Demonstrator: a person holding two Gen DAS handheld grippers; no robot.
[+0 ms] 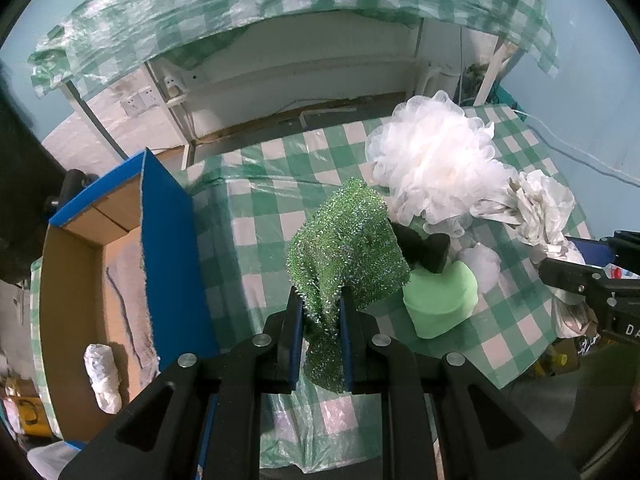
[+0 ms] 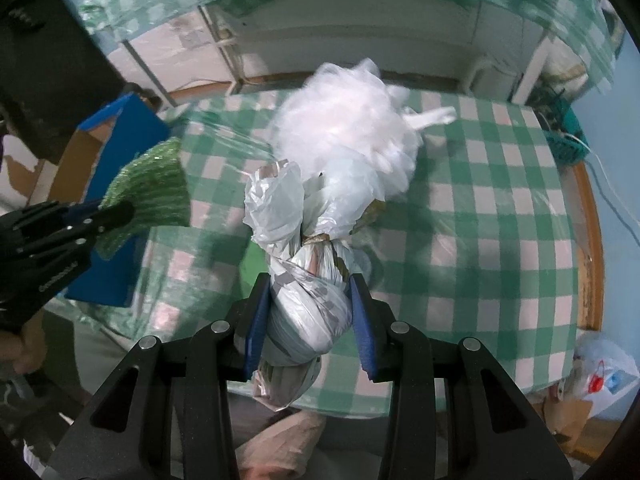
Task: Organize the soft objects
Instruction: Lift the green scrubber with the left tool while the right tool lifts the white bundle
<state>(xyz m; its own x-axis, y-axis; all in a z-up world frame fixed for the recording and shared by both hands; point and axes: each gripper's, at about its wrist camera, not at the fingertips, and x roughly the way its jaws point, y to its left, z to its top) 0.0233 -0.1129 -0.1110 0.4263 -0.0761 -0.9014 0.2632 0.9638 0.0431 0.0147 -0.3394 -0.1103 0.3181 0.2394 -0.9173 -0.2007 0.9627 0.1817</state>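
My left gripper (image 1: 321, 308) is shut on a green glittery scouring cloth (image 1: 348, 248) and holds it above the checked table; it also shows in the right wrist view (image 2: 150, 196). My right gripper (image 2: 308, 296) is shut on a knotted white plastic bag bundle (image 2: 304, 292), lifted over the table's front edge; the bundle also shows in the left wrist view (image 1: 540, 212). A white mesh bath pouf (image 1: 436, 160) lies on the table behind. A light green sponge (image 1: 440, 304) with a black piece (image 1: 428, 248) on it sits right of the cloth.
A blue-edged cardboard box (image 1: 168, 240) stands open at the left, with a grey towel and a white bundle (image 1: 102, 376) inside. The green-and-white checked tablecloth (image 2: 480, 240) covers the table. A second covered table stands behind. Bags lie on the floor at the right (image 2: 604, 368).
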